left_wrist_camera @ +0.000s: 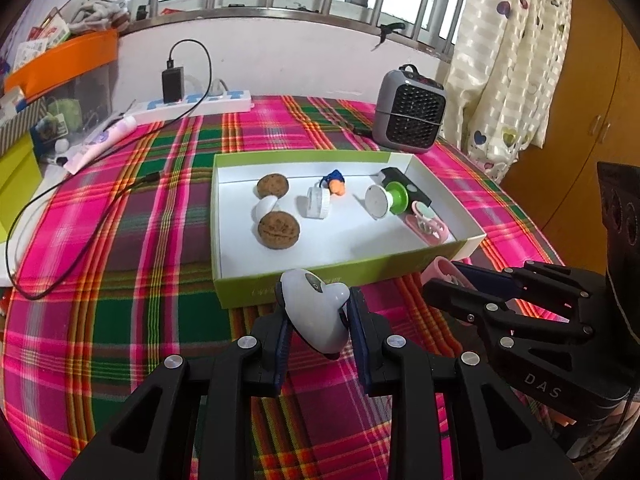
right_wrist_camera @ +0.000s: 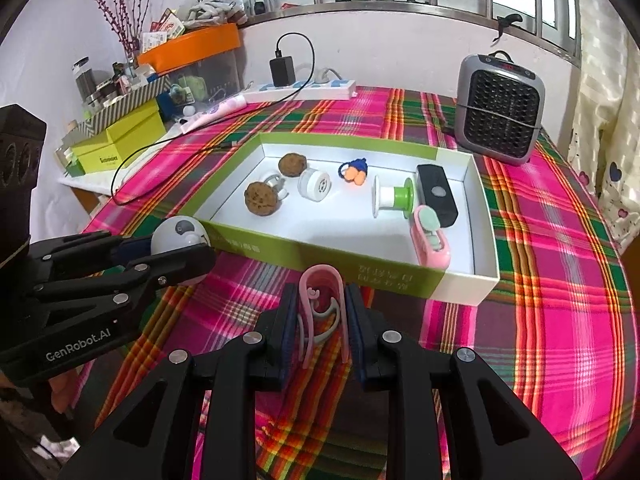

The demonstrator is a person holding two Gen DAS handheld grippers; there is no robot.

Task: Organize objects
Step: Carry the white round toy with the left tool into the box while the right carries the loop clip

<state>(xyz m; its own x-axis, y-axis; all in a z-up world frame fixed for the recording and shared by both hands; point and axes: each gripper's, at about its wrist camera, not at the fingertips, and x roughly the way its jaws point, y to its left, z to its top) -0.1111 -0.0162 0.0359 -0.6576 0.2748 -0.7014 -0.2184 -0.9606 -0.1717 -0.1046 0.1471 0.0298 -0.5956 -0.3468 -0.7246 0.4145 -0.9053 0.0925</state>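
A shallow white box with green sides lies on the plaid cloth. Inside are two brown cookie-like pieces, a white round gadget, a small blue and orange toy, a white and green spool, a black device and a pink dispenser. In front of the box's near wall, my left gripper is shut on a white egg-shaped gadget. My right gripper is shut on a pink U-shaped clip, just short of the same wall.
A grey fan heater stands behind the box's right end. A white power strip with a black charger lies along the back wall, its cable looping over the left of the cloth. Stacked boxes crowd the left.
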